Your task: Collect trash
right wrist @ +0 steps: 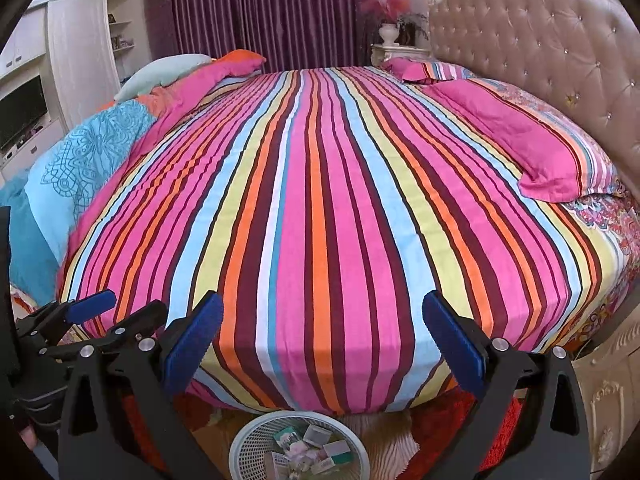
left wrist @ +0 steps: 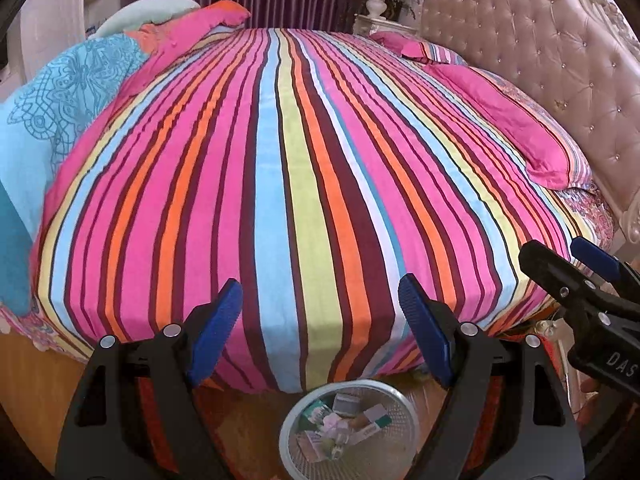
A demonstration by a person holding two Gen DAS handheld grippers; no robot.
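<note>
Both tongs held apart w/ nothing between the pads; each is released.

Left tongs [left wrist: 320, 328]: blue pads spread wide. Directly below and just nearer than the tips sits a white mesh wastebasket [left wrist: 404, 444] on the wood floor, holding the trash [left wrist: 344, 424] – small boxes, cartons and crumpled paper, some w/ green print. To the right of the left tongs, the right tongs show at the frame edge, its blue tips apart too.

Right tongs [right wrist: 322, 348]: same spread, empty. The wastebasket [right wrist: 248, 446] lies below and slightly left of centre between its arms, trash [right wrist: 308, 450] inside. A red rug [right wrist: 492, 440] and a pale ribbed fabric patch sit on the floor just right of the basket, under the right arm of these tongs. Left tongs visible at lower left, beside a gloved hand [right wrist: 24, 412].

Beyond the tips of both: a bed [left wrist: 304, 184] w/ striped cover (pink, orange, blue, yellow, maroon) fills the view. Farther left of the tongs, a turquoise patterned quilt [right wrist: 80, 160] bunched along the bed edge. Farther right, pink pillows [right wrist: 532, 148] against a tufted headboard [right wrist: 560, 48]. Farthest back: purple curtain [right wrist: 272, 12], nightstand w/ a white vase of pink flowers [right wrist: 388, 20], white shelving at far left.
</note>
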